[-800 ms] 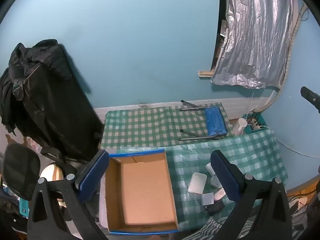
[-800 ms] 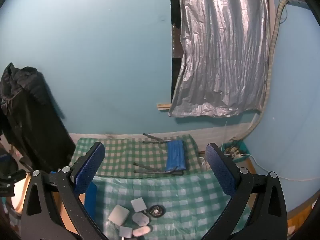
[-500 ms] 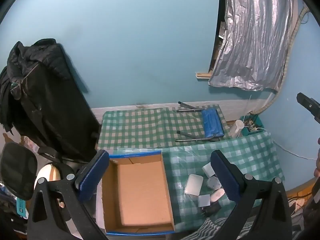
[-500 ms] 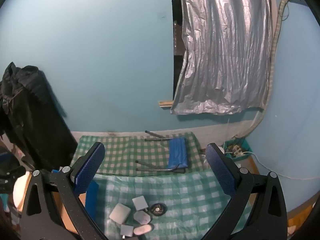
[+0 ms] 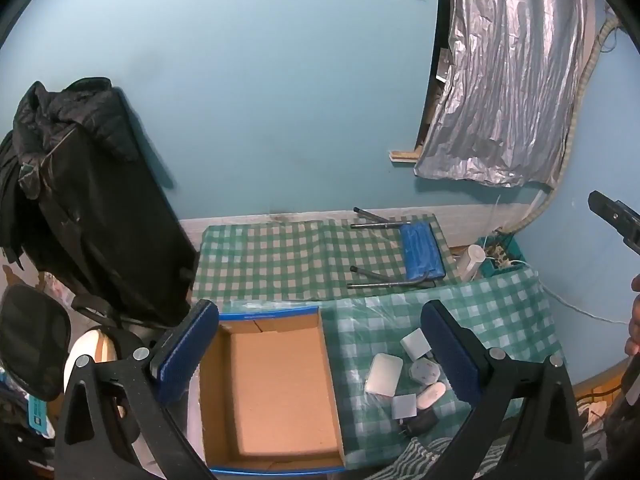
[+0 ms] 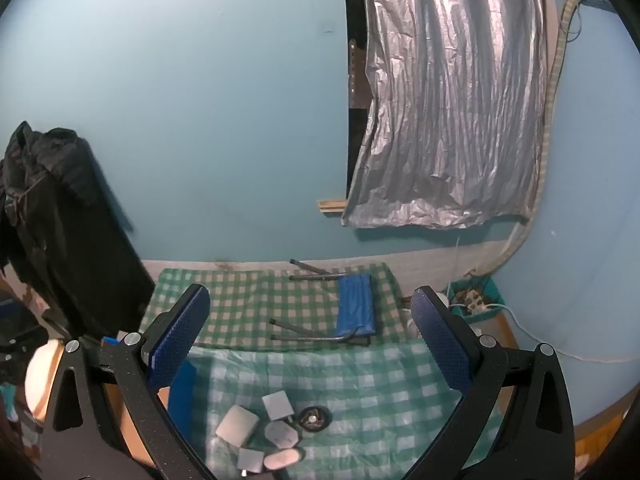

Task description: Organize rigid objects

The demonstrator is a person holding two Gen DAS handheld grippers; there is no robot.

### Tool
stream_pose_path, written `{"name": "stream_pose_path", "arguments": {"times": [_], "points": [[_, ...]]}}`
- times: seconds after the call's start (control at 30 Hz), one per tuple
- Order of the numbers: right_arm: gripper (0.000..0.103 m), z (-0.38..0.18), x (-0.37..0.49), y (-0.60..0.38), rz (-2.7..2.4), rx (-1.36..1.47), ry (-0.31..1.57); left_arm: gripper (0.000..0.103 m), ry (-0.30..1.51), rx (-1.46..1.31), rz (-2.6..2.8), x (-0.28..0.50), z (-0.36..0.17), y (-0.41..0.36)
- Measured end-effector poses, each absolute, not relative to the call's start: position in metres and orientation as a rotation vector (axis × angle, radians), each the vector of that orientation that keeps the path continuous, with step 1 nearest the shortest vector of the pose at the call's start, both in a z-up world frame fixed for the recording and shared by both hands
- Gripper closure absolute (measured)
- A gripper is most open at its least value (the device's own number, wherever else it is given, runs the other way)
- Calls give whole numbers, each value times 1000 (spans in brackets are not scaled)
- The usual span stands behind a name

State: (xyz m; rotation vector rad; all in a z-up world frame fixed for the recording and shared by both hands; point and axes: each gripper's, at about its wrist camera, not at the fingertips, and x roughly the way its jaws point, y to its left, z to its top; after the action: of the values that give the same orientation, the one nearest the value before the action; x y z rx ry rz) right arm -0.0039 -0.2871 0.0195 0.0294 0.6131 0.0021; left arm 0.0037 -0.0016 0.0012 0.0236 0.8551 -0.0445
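Two pairs of tongs are held high above the table [image 5: 500, 320], which is covered with a green checked cloth, and both are spread fully wide with nothing between the pads: the left tongs [image 5: 320, 344] and the right tongs [image 6: 310, 340]. The rigid objects, a cluster of small white chargers and adapters [image 5: 404, 376], lie on the cloth just beside the right wall of the open cardboard box [image 5: 272, 392], which looks empty. The step in hand is judged to be the first approach to one piece. It would be done well if one outer piece of the cluster were chosen, the tongs were lowered straight over it, and the pads were closed on its two flat sides, so that the neighbours are not pushed. The whole inside of the box is shown only in the left wrist view; in the right wrist view only a blue edge of it [image 6: 182, 396] is seen behind the left finger. A round black piece [image 6: 315, 418] beside the cluster is shown clearly in the right wrist view, but not in the left one.
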Motion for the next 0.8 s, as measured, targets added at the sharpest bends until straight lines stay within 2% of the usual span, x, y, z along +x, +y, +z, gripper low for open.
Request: {"name": "stream_pose_path", "arguments": {"times": [0.8], "points": [[3, 5, 3, -294, 15, 30, 640, 1, 870, 35, -45, 10, -4, -4]]}}
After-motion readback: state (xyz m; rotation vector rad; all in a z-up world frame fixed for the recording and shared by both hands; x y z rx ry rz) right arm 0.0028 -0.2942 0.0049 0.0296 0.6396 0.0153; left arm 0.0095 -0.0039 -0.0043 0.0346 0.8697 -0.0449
